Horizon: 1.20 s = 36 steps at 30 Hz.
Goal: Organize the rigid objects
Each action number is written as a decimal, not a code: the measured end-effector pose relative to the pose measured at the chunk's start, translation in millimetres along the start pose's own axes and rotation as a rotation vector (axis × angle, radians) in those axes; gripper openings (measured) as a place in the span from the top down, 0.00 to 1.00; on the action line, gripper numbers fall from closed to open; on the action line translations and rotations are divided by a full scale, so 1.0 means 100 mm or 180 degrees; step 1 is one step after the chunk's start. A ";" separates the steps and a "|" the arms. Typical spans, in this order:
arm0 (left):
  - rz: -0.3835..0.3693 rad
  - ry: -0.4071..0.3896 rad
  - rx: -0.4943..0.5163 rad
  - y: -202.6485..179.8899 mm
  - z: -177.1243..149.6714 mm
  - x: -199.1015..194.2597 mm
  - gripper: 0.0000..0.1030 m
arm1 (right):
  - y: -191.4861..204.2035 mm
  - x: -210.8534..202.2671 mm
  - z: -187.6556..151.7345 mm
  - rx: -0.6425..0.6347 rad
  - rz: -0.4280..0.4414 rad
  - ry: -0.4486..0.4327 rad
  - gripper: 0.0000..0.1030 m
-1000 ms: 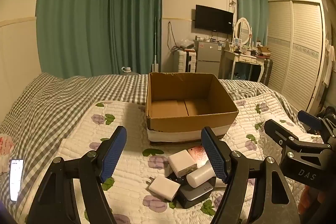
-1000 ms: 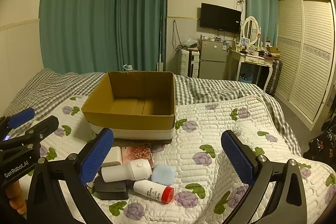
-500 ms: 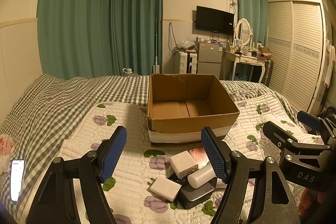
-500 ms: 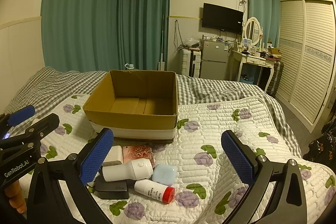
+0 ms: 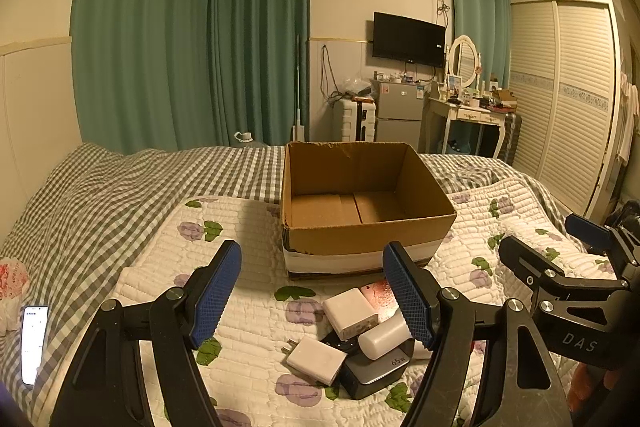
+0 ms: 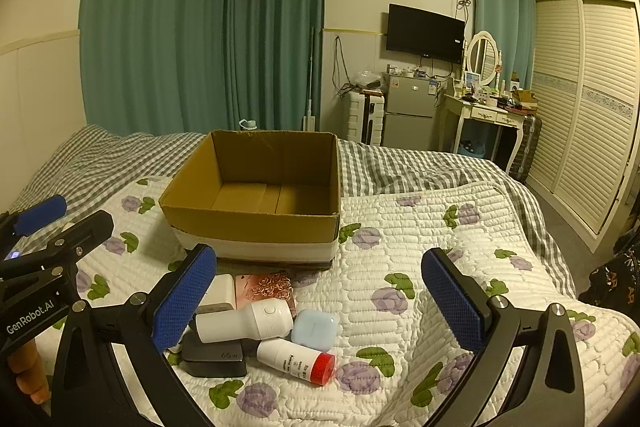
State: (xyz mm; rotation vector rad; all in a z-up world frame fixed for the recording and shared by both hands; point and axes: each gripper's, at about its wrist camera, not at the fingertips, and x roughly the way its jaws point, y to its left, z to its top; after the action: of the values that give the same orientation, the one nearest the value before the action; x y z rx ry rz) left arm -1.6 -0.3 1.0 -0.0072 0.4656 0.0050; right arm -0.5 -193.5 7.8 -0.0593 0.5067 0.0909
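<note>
Hovering with jaws spread wide and holding nothing, the left gripper (image 5: 312, 293) and right gripper (image 6: 318, 299) face a heap of small items (image 6: 256, 323) on the bed before the empty cardboard box (image 6: 256, 219), where overlapping pieces could slide or be dragged along.

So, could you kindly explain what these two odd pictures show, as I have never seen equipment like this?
A person holds a two-finger gripper in each hand, each carrying a fisheye camera looking along its fingers. One picture comes from the left gripper, the other from the right gripper. Both are open and hold nothing. On the quilted bed sits an empty cardboard box. Before it lies a pile: white chargers, a dark power adapter, a white bottle, a red-capped tube and a pale blue case.
</note>
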 end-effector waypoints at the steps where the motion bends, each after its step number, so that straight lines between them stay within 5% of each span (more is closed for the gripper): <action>1: -0.0003 -0.0003 -0.0001 0.00 0.00 0.00 0.26 | 0.00 0.00 0.00 0.0000 0.0003 0.0001 0.00; 36: -0.0012 -0.0005 -0.0007 0.00 0.00 0.00 0.26 | 0.03 -0.01 -0.03 -0.0059 0.0076 0.0023 0.00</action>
State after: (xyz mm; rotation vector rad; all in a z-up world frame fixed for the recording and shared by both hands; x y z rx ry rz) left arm -1.7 -0.8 0.6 -0.0102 0.4639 0.0019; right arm -3.4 -191.3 5.8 -0.0719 0.5137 0.1186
